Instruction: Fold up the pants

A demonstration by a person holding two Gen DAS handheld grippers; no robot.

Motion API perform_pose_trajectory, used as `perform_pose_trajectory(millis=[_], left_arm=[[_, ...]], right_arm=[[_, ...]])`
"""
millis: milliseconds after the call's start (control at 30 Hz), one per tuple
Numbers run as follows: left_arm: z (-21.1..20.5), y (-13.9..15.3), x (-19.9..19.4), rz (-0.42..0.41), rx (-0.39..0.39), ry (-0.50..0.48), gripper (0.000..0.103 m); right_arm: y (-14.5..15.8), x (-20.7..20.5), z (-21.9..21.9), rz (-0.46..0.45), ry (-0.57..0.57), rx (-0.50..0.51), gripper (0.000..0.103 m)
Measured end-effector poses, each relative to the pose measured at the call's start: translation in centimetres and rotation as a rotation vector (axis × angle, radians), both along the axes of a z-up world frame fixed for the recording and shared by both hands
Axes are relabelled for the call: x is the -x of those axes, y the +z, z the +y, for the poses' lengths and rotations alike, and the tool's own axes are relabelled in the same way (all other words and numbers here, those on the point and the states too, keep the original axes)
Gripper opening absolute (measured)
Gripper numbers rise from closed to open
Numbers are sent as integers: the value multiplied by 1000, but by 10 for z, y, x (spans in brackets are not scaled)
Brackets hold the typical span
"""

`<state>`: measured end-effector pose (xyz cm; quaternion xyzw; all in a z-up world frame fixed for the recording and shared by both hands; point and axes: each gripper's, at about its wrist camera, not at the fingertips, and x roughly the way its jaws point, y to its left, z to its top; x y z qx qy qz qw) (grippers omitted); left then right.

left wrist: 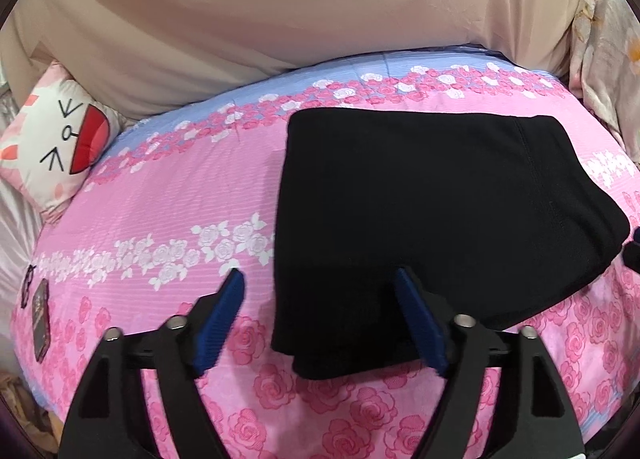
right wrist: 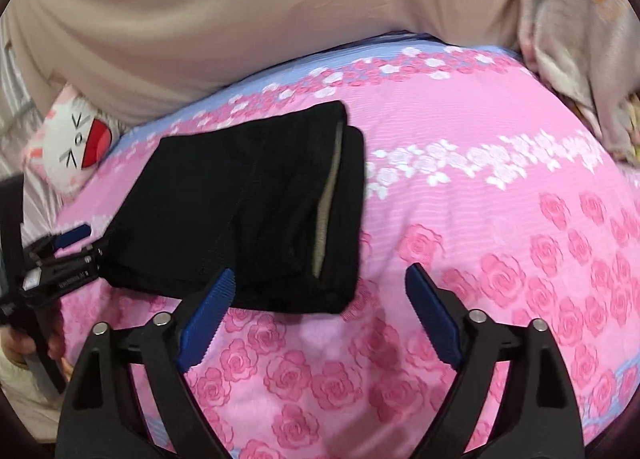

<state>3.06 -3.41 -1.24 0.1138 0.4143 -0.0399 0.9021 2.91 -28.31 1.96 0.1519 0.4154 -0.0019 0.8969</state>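
Bright, even light; soft blur, prob. motion; fisheye bends edges.

Pink bedspread [left wrist: 168,211], printed with bands of white and deep-pink roses and a pale blue stripe along its far edge, covering the bed. Beige padded headboard [left wrist: 280,11] rising behind it. Cartoon-rabbit cushion [left wrist: 60,131], white with pink ears and an open red mouth, propped at the far left corner against the headboard. Floral quilt [right wrist: 572,39], grey-white with orange blossoms, bunched at the far right. Small dark card-like item [left wrist: 40,319] lying on the left edge of the bedspread, details unreadable.
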Motion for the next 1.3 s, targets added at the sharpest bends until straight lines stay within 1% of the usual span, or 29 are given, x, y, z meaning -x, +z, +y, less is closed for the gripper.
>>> perform_pose_trajectory(millis=[33, 100, 167, 200, 233, 300, 333, 400, 433, 500, 533, 567, 633, 667, 767, 867, 933, 967, 1000, 1067, 1167, 1300], left_arm=[[3, 2, 2, -4, 8, 7, 86], [14, 5, 2, 7, 62, 9, 86], [35, 6, -5, 52, 168, 15, 86], [48, 5, -14, 92, 235, 23, 86], [56, 1, -21, 122, 278, 29, 86], [72, -9, -37, 185, 347, 59, 86], [75, -13, -42, 203, 371, 65, 86], [77, -23, -52, 259, 452, 39, 86], [76, -25, -55, 282, 475, 28, 86], [72, -35, -62, 353, 561, -9, 86], [68, -41, -66, 404, 602, -27, 86], [66, -45, -69, 427, 622, -33, 87], [59, -44, -72, 411, 610, -45, 88], [54, -44, -74, 414, 601, -55, 88], [41, -43, -81, 395, 568, -82, 91], [31, -45, -90, 384, 539, -95, 92], [24, -47, -95, 368, 520, -102, 92], [21, -48, -97, 367, 524, -114, 98], [19, -49, -99, 363, 523, -123, 97], [13, -50, -99, 341, 492, -139, 97], [17, -49, -96, 313, 496, -132, 97], [20, -49, -95, 290, 506, -111, 97]], right_arm=[[0, 4, -6, 1, -16, -16, 92], [1, 10, -14, 4, -31, -36, 93], [2, 15, -24, 7, -43, -57, 93], [3, 15, -29, 9, -44, -69, 93], [4, 14, -32, 10, -41, -82, 93], [4, 6, -36, 16, -18, -117, 93], [3, 1, -37, 17, -8, -135, 93], [-3, -16, -33, 42, 30, -184, 93], [-8, -26, -30, 55, 52, -217, 93], [-18, -42, -25, 86, 81, -282, 93], [-24, -48, -23, 101, 84, -311, 93], [-31, -54, -22, 119, 77, -334, 93], [-40, -60, -21, 144, 70, -365, 95], [-41, -61, -21, 124, 66, -381, 95], [-42, -67, -20, 110, 66, -412, 97], [-46, -73, -21, 81, 71, -441, 98], [-46, -77, -20, 72, 78, -430, 98], [-46, -79, -19, 65, 80, -424, 98], [-47, -80, -19, 57, 80, -418, 98], [-47, -82, -17, 37, 77, -396, 98], [-46, -79, -10, 8, 80, -348, 98], [-45, -81, -8, 3, 37, -348, 98]])
